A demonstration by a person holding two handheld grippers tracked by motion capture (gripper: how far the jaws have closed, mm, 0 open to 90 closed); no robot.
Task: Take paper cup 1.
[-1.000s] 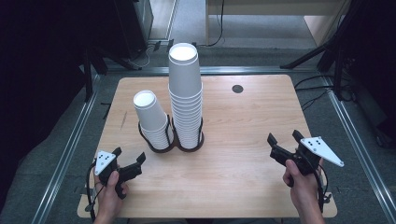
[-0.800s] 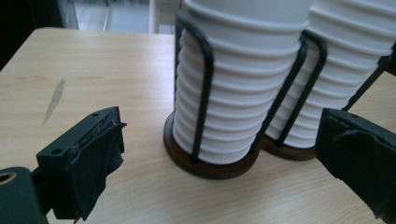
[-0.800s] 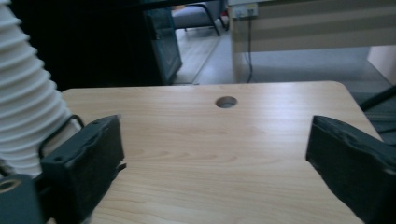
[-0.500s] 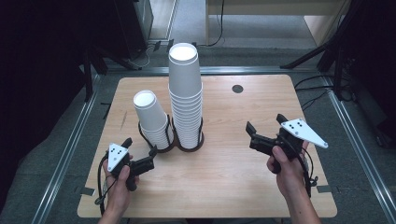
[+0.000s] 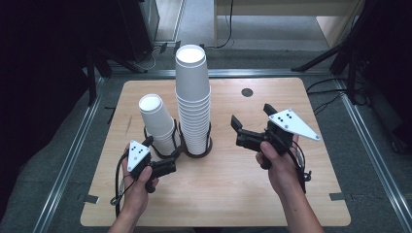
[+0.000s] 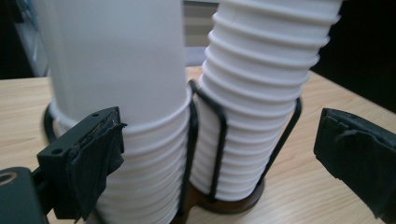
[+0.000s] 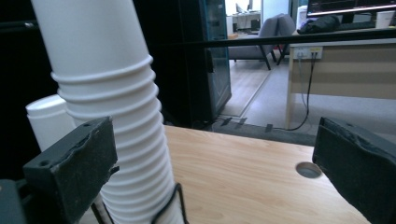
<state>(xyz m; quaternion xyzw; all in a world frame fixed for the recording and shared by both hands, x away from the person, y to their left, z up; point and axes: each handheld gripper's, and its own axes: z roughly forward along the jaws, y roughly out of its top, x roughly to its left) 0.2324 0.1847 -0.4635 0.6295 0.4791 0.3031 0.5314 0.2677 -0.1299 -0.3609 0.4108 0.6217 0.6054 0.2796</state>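
At the near left of the wooden table, the left gripper sits with jaws spread and empty, just beside the short stack of white paper cups in the black wire holder. To its right rises the tall stack of paper cups in the same holder. Farther right, the right gripper, jaws just opened wide with nothing between them, points at the tall stack without touching it.

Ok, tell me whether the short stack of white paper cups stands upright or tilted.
Tilted: the short stack of white paper cups leans left, away from the tall white stack, inside the black wire holder.
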